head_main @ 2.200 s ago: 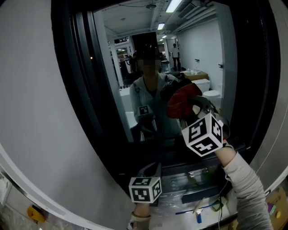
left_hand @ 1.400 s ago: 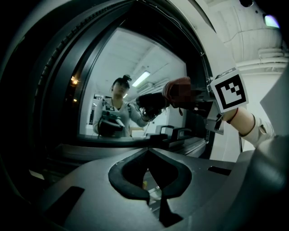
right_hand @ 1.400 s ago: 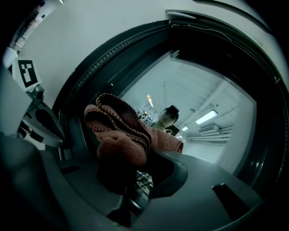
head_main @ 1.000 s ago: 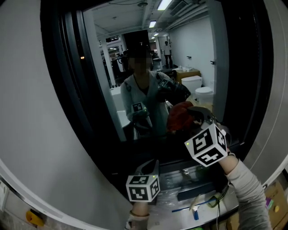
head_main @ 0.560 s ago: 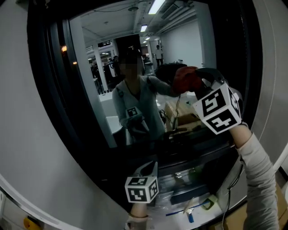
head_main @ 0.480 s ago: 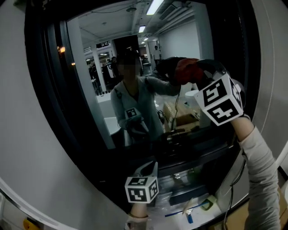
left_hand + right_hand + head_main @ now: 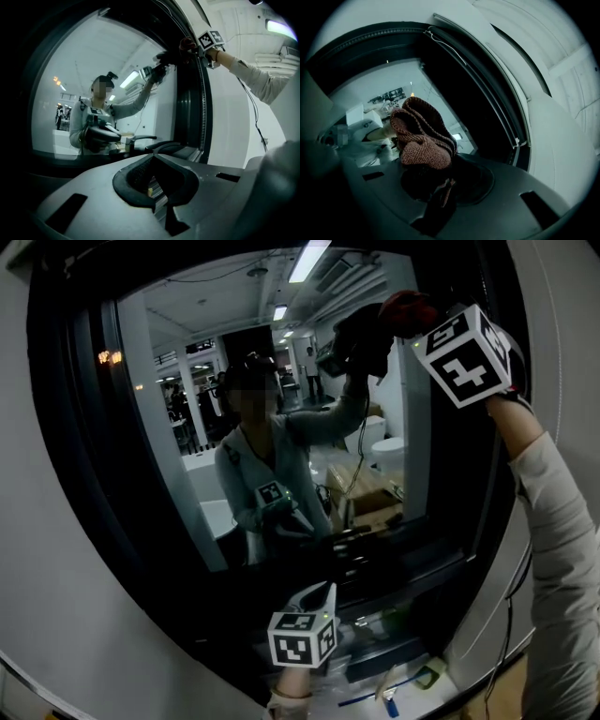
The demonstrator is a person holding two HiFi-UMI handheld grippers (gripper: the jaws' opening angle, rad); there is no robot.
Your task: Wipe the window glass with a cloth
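Right gripper clamping red cloth at its tip, high on window glass; left gripper closed, low

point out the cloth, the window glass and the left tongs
cloth (image 7: pixel 423 151): right gripper view, on its knitted front fold.
window glass (image 7: pixel 178 521): head view, on the pane's lower left part.
left tongs (image 7: pixel 153 190): left gripper view, midway between the tips.

Shows coarse, matt, chunky-knit yarn in the cloth, at 12 o'clock from the smooth, matt dark plastic of the right gripper. Gleams glossy and mirror-like across the window glass, inside a dull black frame. Carries finely ribbed, rubbery-looking pads on the left gripper, within smooth matt grey plastic.
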